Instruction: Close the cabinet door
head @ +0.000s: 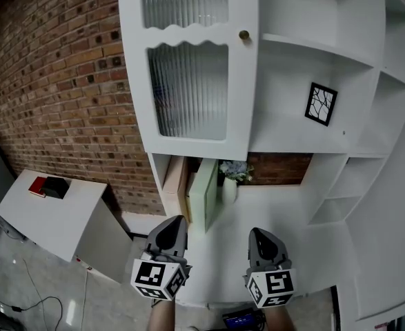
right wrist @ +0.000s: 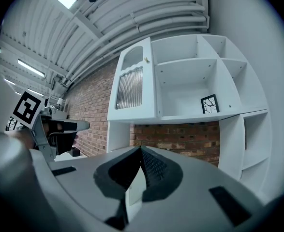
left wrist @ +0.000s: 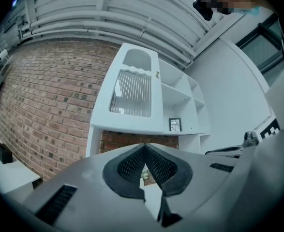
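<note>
1. grippers. the left gripper (head: 177,221) and the right gripper (head: 256,233) sit low in my head view, side by side, pointing toward the cabinet. each gripper's own view shows its pads meeting at the tip with nothing between them, so both are closed and empty. any contact from here would be a push with a narrow, hard nose, which i judge likely to skid on a smooth painted face.

2. counter (head: 285,205). just beyond the tips, a green panel (head: 205,193) stands on edge with a vase of flowers (head: 231,176) beside it. a reach that rises late could clip either one. the vase looks top-heavy and would tip easily.

3. cabinet door (head: 188,36). it hangs above those items, well apart from both grippers, over the left bay. its knob (head: 243,35) is on the edge next to the open shelves. i cannot tell whether the door is fully home or slightly ajar. pressing on the ribbed glass (head: 188,92) instead of the white frame risks loading the pane. pressing on the side away from the knob, where i take the hinges to be, gives poor leverage. a gripper left near the knob edge could get pinched against the divider.

4. framed picture (head: 321,104). it stands on the shelf to the right of the door. a hard shut could jolt it over.
</note>
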A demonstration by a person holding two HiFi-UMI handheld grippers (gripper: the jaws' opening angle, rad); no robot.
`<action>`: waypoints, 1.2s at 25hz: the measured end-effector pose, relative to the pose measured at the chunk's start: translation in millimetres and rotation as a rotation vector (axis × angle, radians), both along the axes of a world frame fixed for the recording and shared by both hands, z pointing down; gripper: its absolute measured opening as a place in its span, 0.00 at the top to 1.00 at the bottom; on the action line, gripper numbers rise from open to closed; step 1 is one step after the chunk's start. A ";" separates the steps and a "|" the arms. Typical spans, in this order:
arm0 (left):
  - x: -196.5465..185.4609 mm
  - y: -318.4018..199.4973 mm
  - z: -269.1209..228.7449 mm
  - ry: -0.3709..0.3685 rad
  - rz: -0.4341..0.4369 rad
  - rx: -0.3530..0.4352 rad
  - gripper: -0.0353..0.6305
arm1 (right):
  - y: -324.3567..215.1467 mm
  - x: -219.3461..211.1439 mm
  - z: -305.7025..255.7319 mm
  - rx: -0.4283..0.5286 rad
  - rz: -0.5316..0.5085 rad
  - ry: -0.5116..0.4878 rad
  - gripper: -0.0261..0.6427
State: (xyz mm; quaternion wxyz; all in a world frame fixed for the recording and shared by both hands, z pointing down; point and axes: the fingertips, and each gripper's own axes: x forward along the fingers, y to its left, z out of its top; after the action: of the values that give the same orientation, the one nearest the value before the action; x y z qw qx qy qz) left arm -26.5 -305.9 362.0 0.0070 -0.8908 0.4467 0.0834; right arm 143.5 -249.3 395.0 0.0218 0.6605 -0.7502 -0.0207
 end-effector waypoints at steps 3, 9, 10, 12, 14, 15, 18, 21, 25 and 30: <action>-0.6 2.5 2.9 0.000 0.004 -0.006 0.92 | 2.1 -1.5 2.0 -0.008 0.000 -0.002 0.96; 0.5 5.2 9.9 -0.015 0.006 -0.012 0.92 | 2.1 0.0 2.1 -0.006 0.006 0.014 0.96; 0.3 5.6 9.8 -0.015 0.004 -0.012 0.92 | 2.1 -0.1 2.3 -0.008 0.004 0.016 0.96; -0.2 5.8 9.1 -0.014 -0.002 -0.013 0.92 | 2.2 -0.7 2.7 -0.010 0.000 0.016 0.96; -0.6 5.6 11.0 -0.015 -0.005 -0.013 0.92 | 1.9 -1.3 3.1 -0.011 -0.005 0.015 0.96; -1.0 5.4 11.8 -0.014 -0.008 -0.015 0.92 | 1.6 -1.5 3.3 -0.012 -0.007 0.015 0.96; -1.1 4.5 10.2 -0.007 -0.019 -0.018 0.92 | 0.3 -1.3 3.6 -0.013 -0.014 0.018 0.96; 0.3 4.9 7.5 -0.004 -0.024 -0.016 0.92 | -0.1 -1.4 2.5 -0.010 -0.017 0.020 0.96; -0.3 5.6 10.9 -0.007 -0.028 -0.024 0.92 | 0.4 -2.7 2.4 -0.011 -0.024 0.023 0.96; 0.2 5.6 11.8 -0.005 -0.037 -0.019 0.92 | 0.9 1.2 5.5 -0.016 -0.025 0.021 0.96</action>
State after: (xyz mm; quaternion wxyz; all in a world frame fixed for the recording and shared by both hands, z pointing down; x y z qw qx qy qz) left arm -26.3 -300.3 373.8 0.0013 -0.8825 0.4640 0.0765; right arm 144.7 -248.5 400.5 0.0346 0.6508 -0.7582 -0.0217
